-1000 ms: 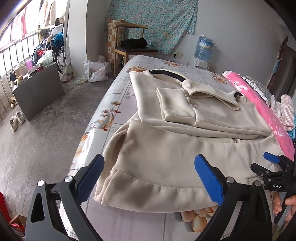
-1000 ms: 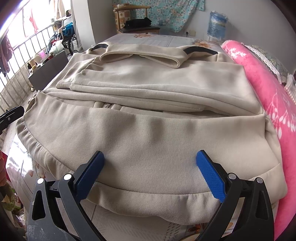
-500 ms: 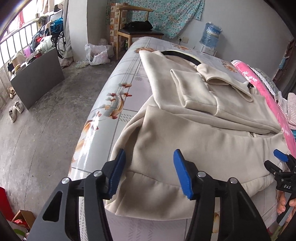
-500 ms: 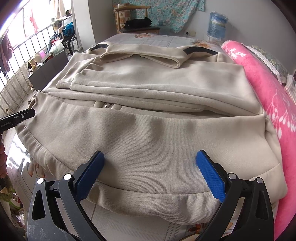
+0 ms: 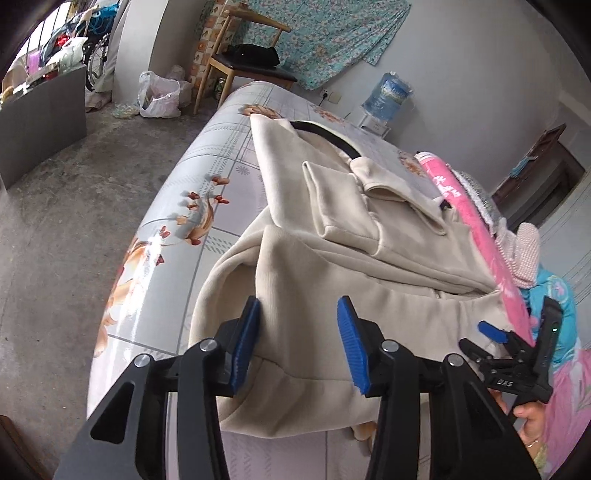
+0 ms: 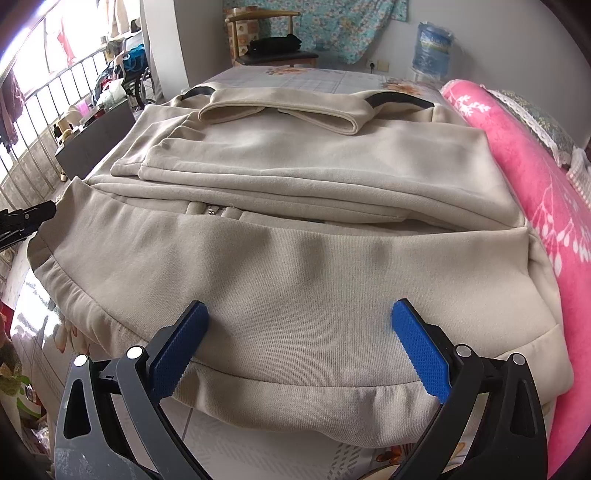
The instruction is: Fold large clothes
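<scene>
Looking from near to far:
Left gripper [image 5: 299, 339]: jaws partly apart and just been closing; the left edge of the beige garment [image 5: 369, 295] runs between the blue pads [image 5: 245, 341]. The left pad sits at the fabric's fold edge, but I cannot tell that either pad presses on it.
Right gripper [image 6: 295, 343]: jaws wide apart, blue pads [image 6: 419, 341] resting over the garment's hem band, nothing pinched between them. In the left wrist view the same tool shows at the right edge [image 5: 506, 354], held in a person's hand [image 5: 532, 417].
Writing: white letters on the black body of the right gripper, reading roughly "DAS"; no other text is legible.
Beige garment: a large, thick, pale top lying flat on the bed [image 5: 207, 177], hem nearest the cameras, a zip pull [image 6: 212, 212] at its middle, sleeves folded across the chest, collar furthest away with a dark inner band.
Bed: covered in a glossy pale sheet printed with orange flowers and grid lines.
Pink blanket [image 6: 546, 192]: lies along the garment's right side, touching it, with a white leaf pattern.
Floor [image 5: 55, 206]: bare grey concrete to the left of the bed.
Wooden chair [image 5: 240, 62]: beyond the bed's far end, a black bag on its seat.
Water bottle [image 5: 388, 96]: blue, on a dispenser by the far wall; its label is too blurred to read.
Floral cloth [image 5: 332, 33]: hangs on the wall behind the chair.
</scene>
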`<action>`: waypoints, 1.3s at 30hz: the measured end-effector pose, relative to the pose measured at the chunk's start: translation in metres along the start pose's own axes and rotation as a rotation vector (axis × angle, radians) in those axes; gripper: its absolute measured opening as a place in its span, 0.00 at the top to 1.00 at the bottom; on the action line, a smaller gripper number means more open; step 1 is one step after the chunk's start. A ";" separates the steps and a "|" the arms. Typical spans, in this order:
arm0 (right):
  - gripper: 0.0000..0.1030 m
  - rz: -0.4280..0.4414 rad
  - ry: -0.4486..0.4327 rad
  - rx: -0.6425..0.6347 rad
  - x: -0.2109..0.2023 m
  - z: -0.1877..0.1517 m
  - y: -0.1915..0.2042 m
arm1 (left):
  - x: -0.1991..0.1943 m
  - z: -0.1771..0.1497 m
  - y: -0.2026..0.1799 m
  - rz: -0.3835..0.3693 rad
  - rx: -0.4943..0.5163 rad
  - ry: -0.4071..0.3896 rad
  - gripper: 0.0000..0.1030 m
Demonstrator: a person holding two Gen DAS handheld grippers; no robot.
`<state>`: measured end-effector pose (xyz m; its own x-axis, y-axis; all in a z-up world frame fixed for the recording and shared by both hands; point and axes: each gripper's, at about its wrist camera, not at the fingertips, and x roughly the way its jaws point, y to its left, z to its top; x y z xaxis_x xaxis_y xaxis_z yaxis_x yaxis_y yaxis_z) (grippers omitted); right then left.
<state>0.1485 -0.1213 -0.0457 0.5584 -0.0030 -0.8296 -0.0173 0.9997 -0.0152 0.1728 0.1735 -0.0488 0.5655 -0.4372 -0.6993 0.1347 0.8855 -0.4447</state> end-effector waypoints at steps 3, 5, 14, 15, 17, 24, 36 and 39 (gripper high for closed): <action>0.08 0.000 0.000 -0.001 0.000 0.000 0.000 | 0.002 0.003 0.009 -0.064 -0.052 0.013 0.59; 0.08 0.000 0.001 -0.001 0.000 0.000 0.000 | 0.005 0.006 0.016 -0.120 -0.097 0.018 0.59; 0.08 -0.002 0.003 0.000 0.000 0.000 0.000 | 0.027 0.017 0.024 -0.141 -0.182 0.043 0.60; 0.08 -0.002 0.003 0.000 0.000 0.000 0.000 | 0.028 0.018 0.023 -0.142 -0.179 0.043 0.60; 0.08 -0.003 0.004 0.000 0.000 0.000 0.000 | 0.029 0.019 0.020 -0.159 -0.170 0.046 0.60; 0.08 -0.002 0.003 -0.002 0.000 0.000 -0.001 | 0.019 0.013 -0.006 -0.166 0.005 0.043 0.60; 0.08 0.001 0.002 -0.001 0.000 0.000 -0.002 | 0.041 -0.005 -0.051 0.306 0.282 0.062 0.64; 0.08 0.016 0.003 0.010 -0.002 0.002 -0.004 | 0.044 -0.010 -0.060 0.387 0.323 0.039 0.64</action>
<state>0.1489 -0.1250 -0.0433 0.5559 0.0127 -0.8311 -0.0180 0.9998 0.0032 0.1815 0.0995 -0.0581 0.5935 -0.0676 -0.8020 0.1697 0.9846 0.0426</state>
